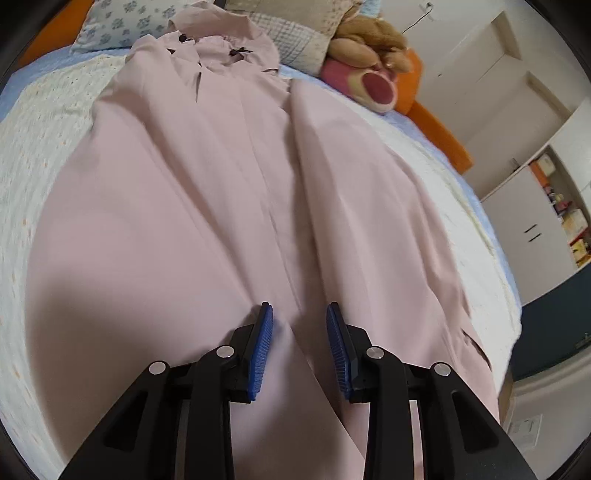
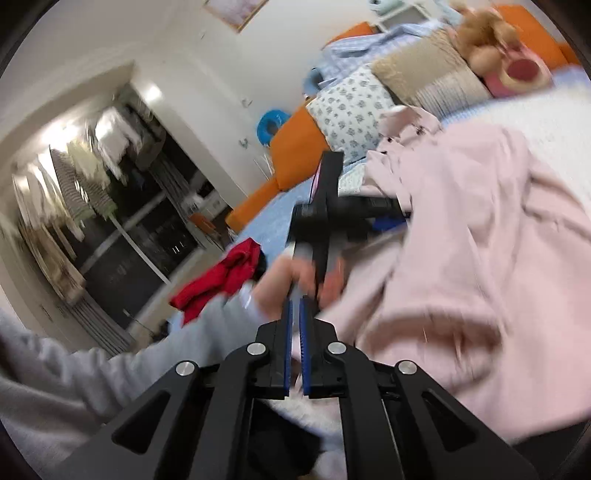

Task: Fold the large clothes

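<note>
Left wrist view: we see the pink coat spread flat on the white bedspread, filling mid-frame; left gripper open just above it, nothing btwn pads. Plush toy upper right.

Right wrist view, blurred: right gripper nearly closed, empty; coat right of frame. Person's hand w/ other gripper directly ahead; red cloth at left.

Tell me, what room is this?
Most likely a bedroom: a pink garment lies spread on a bed with a flowered pillow and a stuffed toy, beside white cupboards.
</note>
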A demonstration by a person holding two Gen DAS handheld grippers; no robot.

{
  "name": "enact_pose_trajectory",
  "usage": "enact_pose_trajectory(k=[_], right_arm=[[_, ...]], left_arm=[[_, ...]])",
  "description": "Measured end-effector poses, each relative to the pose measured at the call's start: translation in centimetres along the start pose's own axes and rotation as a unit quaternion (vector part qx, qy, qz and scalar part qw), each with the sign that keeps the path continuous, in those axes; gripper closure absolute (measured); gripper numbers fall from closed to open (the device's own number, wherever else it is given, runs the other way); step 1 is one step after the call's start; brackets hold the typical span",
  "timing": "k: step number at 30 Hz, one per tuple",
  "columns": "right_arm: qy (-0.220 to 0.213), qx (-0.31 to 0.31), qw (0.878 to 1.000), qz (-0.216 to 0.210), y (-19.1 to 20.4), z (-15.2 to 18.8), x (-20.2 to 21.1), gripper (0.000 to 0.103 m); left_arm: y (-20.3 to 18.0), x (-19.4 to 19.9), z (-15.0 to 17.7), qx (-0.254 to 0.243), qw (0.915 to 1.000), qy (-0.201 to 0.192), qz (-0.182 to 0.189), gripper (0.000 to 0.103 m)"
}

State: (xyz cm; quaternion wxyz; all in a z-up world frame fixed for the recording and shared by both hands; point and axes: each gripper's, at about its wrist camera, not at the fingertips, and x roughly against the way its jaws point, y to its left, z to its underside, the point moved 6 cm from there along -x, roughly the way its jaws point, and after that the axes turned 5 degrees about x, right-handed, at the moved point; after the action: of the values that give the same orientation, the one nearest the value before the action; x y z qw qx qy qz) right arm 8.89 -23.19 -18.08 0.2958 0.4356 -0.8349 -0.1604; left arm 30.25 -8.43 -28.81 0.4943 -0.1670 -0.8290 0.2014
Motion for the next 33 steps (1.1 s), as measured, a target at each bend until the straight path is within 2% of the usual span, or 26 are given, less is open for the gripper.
enact_pose_trajectory(k=[3, 5, 6, 8, 9, 11, 13, 15, 18, 21, 25, 29, 32, 33], right_arm=[[0.046, 0.032, 0.998, 0.002, 1.0, 0.2, -3.5, 0.097], [0.093, 0.063, 0.993, 0.044, 1.1, 1.9, -5.7, 0.097], [0.115, 0.068, 0.989, 0.064, 0.7, 2.9, -6.5, 0.103], [0.155, 0.060, 0.982, 0.095, -0.8, 5.2, -7.3, 0.103], [0.168, 0.054, 0.979, 0.100, -1.3, 6.3, -7.6, 0.103], [0.165, 0.037, 0.981, 0.095, -1.8, 7.2, -7.2, 0.103], [0.164, 0.033, 0.981, 0.095, -1.9, 7.6, -7.1, 0.103], [0.161, 0.031, 0.982, 0.096, -1.8, 7.8, -7.1, 0.103], [0.155, 0.039, 0.982, 0.101, -1.7, 8.2, -6.9, 0.103], [0.150, 0.030, 0.984, 0.095, -2.2, 8.2, -6.9, 0.103], [0.144, 0.012, 0.986, 0.079, -2.7, 8.6, -6.9, 0.103], [0.147, -0.004, 0.987, 0.062, -3.1, 8.4, -7.0, 0.103], [0.149, -0.038, 0.988, 0.035, -3.8, 8.3, -7.2, 0.103], [0.148, -0.052, 0.987, 0.027, -4.1, 8.2, -7.3, 0.103]], left_arm=[[-0.3, 0.9, 2.9, 0.016, 0.9989, 0.006, 0.044, 0.067], [-0.2, 1.7, 3.8, 0.020, 0.9979, 0.012, 0.061, 0.067], [0.0, 2.4, 4.1, 0.025, 0.9968, 0.020, 0.074, 0.067], [0.2, 3.6, 3.9, 0.030, 0.9951, 0.027, 0.090, 0.067], [0.5, 4.4, 3.5, 0.031, 0.9946, 0.027, 0.095, 0.063], [1.3, 6.2, 1.1, 0.030, 0.9958, 0.005, 0.087, 0.053], [2.7, 8.0, -2.2, 0.028, 0.9977, -0.027, 0.056, 0.050], [3.9, 8.5, -5.5, 0.034, 0.9978, -0.042, 0.040, 0.049], [6.4, 7.9, -11.8, 0.042, 0.9971, -0.062, -0.011, 0.049], [8.1, 6.4, -16.6, 0.044, 0.9949, -0.077, -0.047, 0.049], [10.9, 1.1, -22.8, 0.061, 0.9916, -0.052, -0.101, 0.049], [12.8, -3.9, -26.5, 0.063, 0.9859, -0.038, -0.151, 0.046], [14.0, -7.2, -28.8, 0.050, 0.9792, -0.032, -0.194, 0.035], [14.5, -8.2, -29.5, 0.044, 0.9766, -0.032, -0.208, 0.027]])
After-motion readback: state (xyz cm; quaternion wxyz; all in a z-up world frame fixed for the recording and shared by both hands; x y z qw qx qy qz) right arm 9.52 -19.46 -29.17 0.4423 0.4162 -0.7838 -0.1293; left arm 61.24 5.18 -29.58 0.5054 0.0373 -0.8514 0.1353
